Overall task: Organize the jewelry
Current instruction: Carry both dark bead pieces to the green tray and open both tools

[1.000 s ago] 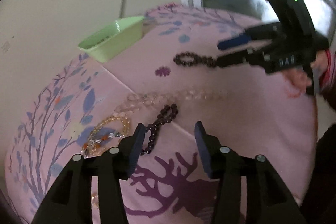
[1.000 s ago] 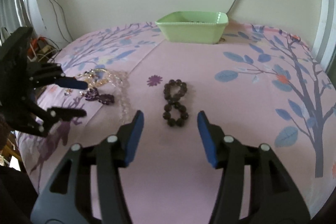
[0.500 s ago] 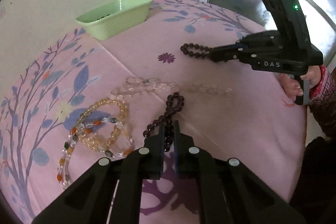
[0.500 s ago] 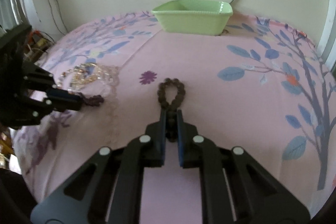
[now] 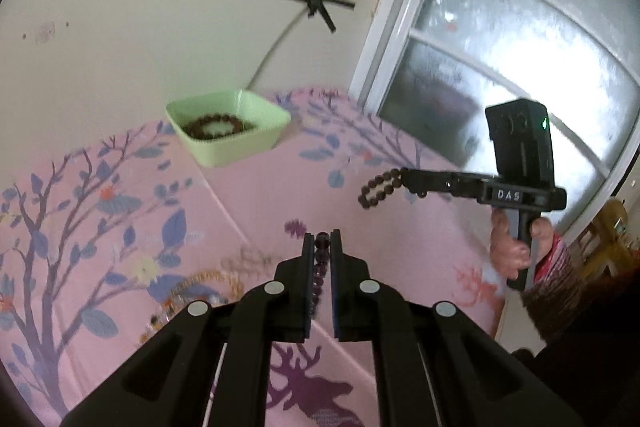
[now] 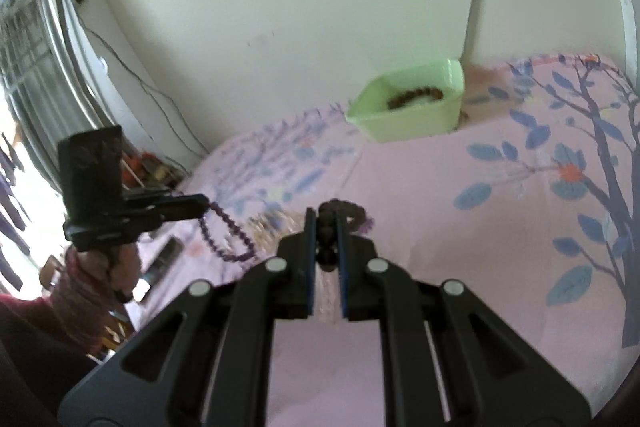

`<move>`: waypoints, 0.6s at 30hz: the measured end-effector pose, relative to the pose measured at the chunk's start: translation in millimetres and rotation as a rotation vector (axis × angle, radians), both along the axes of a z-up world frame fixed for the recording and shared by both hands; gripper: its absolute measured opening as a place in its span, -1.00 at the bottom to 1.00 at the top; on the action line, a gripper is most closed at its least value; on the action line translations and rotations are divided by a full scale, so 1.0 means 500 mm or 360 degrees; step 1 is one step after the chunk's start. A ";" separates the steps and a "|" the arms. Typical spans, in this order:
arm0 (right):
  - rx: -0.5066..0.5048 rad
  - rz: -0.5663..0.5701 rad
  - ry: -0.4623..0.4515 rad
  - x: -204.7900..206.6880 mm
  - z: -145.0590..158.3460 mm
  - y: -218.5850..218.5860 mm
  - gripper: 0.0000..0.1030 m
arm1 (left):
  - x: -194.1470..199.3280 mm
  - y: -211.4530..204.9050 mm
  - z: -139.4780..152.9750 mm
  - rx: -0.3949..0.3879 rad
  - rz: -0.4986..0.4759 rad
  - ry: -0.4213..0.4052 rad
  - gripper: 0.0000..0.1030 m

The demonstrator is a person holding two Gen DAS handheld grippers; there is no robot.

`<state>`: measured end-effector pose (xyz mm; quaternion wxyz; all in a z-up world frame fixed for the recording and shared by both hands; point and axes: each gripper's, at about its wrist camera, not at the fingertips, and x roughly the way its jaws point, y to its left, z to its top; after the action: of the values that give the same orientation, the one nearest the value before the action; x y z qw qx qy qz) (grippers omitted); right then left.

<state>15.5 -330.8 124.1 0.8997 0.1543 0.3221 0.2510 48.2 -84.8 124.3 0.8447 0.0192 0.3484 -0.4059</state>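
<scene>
Bracelets pinched in both hand-held grippers: purple bracelet [image 5: 319, 259] left [image 5: 321, 241], brown bracelet [image 6: 340, 213] right [image 6: 323, 223]; green dish [image 5: 228, 131] ahead, nearer the left.

Daylight scene, fisheye distortion, motion blur.
Light enters through the overexposed window [image 5: 520, 75]; the green dish [image 6: 412, 107] and bedspread [image 6: 460, 227] pattern appear smeared, straight lines curve near the dark vignetted corners, and shadows are soft.
</scene>
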 end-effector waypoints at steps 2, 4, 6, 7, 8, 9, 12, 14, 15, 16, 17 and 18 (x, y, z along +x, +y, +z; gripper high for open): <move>-0.0001 -0.0017 -0.0021 0.012 0.013 -0.003 -0.82 | 0.012 -0.002 0.022 -0.0016 0.0014 -0.0021 -1.00; 0.0000 -0.0027 -0.0040 0.022 0.023 -0.006 -0.82 | 0.026 -0.006 0.043 -0.0029 0.0022 -0.0052 -1.00; -0.0004 -0.0042 -0.0057 0.035 0.030 -0.011 -0.82 | 0.044 -0.012 0.067 -0.0037 0.0033 -0.0094 -1.00; -0.0004 -0.0050 -0.0064 0.042 0.033 -0.014 -0.82 | 0.055 -0.015 0.078 -0.0042 0.0040 -0.0110 -1.00; -0.0004 -0.0061 -0.0069 0.054 0.036 -0.018 -0.82 | 0.064 -0.017 0.085 -0.0046 0.0044 -0.0118 -1.00; -0.0004 -0.0068 -0.0072 0.064 0.036 -0.022 -0.82 | 0.076 -0.020 0.092 -0.0048 0.0050 -0.0125 -1.00; -0.0003 -0.0100 -0.0090 0.102 0.043 -0.036 -0.82 | 0.121 -0.031 0.108 -0.0051 0.0076 -0.0134 -1.00; -0.0004 -0.0121 -0.0096 0.127 0.048 -0.049 -0.82 | 0.153 -0.039 0.113 -0.0048 0.0101 -0.0137 -1.00; -0.0005 -0.0128 -0.0099 0.138 0.049 -0.055 -0.82 | 0.173 -0.044 0.114 -0.0049 0.0111 -0.0133 -1.00; -0.0003 -0.0131 -0.0109 0.156 0.051 -0.062 -0.82 | 0.193 -0.050 0.115 -0.0049 0.0119 -0.0129 -1.00; -0.0005 -0.0140 -0.0110 0.170 0.052 -0.068 -0.82 | 0.207 -0.054 0.116 -0.0046 0.0127 -0.0130 -1.00; -0.0003 -0.0144 -0.0110 0.181 0.053 -0.073 -0.82 | 0.228 -0.061 0.116 -0.0043 0.0137 -0.0128 -1.00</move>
<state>106.1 -367.0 150.7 0.9209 0.1589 0.2838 0.2149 162.0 -115.5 182.1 0.8749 0.0093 0.3091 -0.3727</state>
